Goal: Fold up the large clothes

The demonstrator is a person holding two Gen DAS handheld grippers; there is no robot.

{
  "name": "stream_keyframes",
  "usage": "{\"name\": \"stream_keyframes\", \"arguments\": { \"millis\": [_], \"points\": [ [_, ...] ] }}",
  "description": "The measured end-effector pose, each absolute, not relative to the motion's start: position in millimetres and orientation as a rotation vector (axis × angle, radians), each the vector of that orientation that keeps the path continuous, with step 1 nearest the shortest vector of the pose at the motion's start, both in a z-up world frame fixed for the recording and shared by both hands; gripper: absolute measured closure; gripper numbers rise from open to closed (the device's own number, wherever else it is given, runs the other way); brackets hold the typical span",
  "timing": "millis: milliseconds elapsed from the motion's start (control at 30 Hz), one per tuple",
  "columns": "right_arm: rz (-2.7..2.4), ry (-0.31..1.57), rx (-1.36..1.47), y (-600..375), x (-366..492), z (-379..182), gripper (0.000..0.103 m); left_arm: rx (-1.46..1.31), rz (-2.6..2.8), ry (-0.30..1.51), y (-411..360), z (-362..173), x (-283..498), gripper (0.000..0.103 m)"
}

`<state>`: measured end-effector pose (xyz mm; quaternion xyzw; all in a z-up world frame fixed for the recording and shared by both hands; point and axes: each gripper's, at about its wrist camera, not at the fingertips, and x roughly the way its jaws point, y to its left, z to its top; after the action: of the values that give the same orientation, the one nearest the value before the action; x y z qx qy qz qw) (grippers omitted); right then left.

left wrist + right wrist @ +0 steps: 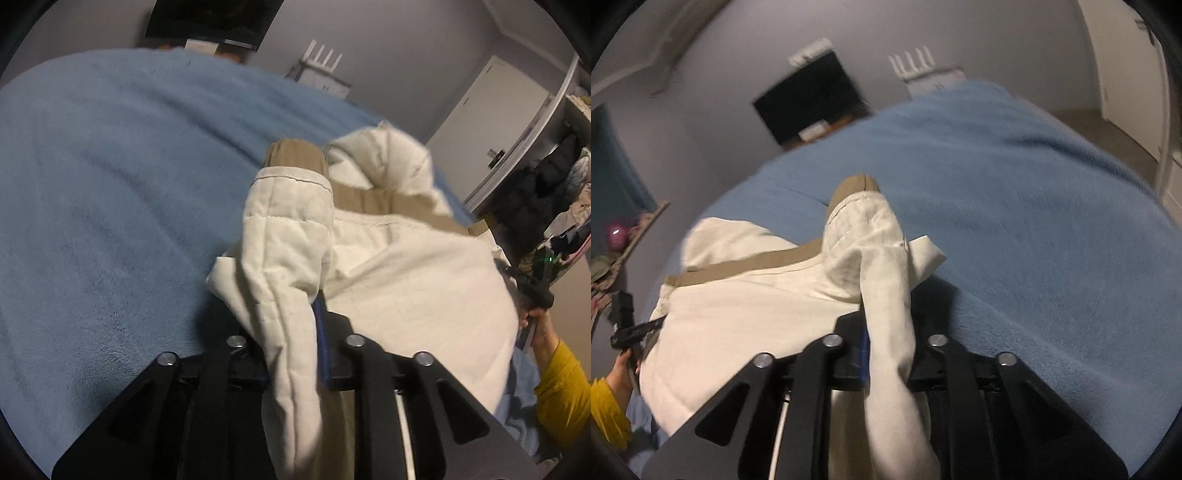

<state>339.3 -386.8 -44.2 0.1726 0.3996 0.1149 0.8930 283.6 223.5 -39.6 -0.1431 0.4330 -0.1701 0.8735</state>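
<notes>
A cream quilted jacket (406, 288) with tan trim lies bunched on a blue fleece blanket (110, 184). My left gripper (291, 332) is shut on one cream sleeve, lifted off the bed, its tan cuff (295, 155) pointing away. In the right wrist view the jacket (738, 306) spreads to the left, and my right gripper (890, 343) is shut on the other sleeve, whose tan cuff (855, 188) sticks up. Fabric hides the inner pads. Each view shows the other gripper at the jacket's far edge, held by a hand in a yellow sleeve (561, 387).
The blanket (1034, 221) covers a wide bed ahead. Beyond it are a dark screen (809, 103), a white router with antennas (321, 62) and a white door (491, 122). Hanging clothes on shelves (546, 192) stand at the right of the left wrist view.
</notes>
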Motion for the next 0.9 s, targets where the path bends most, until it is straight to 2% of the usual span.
{"name": "stream_keyframes", "arguments": {
  "millis": [100, 167, 233, 267, 300, 400, 433, 567, 633, 800, 900],
  "points": [
    [0.202, 0.879, 0.426, -397, 348, -62, 0.083, -0.296, -0.330, 0.930, 227, -48, 286, 0.068],
    [0.200, 0.886, 0.448, -399, 347, -62, 0.081, -0.295, -0.297, 0.932, 229, -48, 281, 0.057],
    [0.157, 0.893, 0.426, -398, 343, -56, 0.067, -0.246, -0.198, 0.917, 234, -42, 284, 0.028],
    [0.115, 0.883, 0.397, -397, 337, -49, 0.052, -0.228, -0.161, 0.897, 237, -35, 278, 0.026],
    [0.088, 0.861, 0.362, -394, 326, -39, 0.041, -0.225, -0.145, 0.884, 238, -28, 272, 0.024],
    [0.061, 0.790, 0.214, -376, 294, -15, 0.027, -0.214, -0.113, 0.859, 238, -7, 249, 0.015],
    [0.065, 0.769, 0.160, -369, 287, -8, 0.025, -0.187, -0.115, 0.852, 232, 0, 240, 0.011],
    [0.187, 0.696, -0.031, -317, 229, 10, 0.021, 0.029, -0.122, 0.821, 176, 22, 199, 0.009],
    [0.262, 0.696, -0.086, -283, 202, 8, 0.021, 0.023, -0.143, 0.810, 154, 23, 183, 0.007],
    [0.331, 0.704, -0.155, -221, 166, -12, 0.021, -0.157, -0.165, 0.927, 90, -13, 159, 0.007],
    [0.317, 0.704, -0.193, -209, 162, -25, 0.021, 0.028, -0.125, 0.906, 52, -23, 149, 0.007]
  ]
}}
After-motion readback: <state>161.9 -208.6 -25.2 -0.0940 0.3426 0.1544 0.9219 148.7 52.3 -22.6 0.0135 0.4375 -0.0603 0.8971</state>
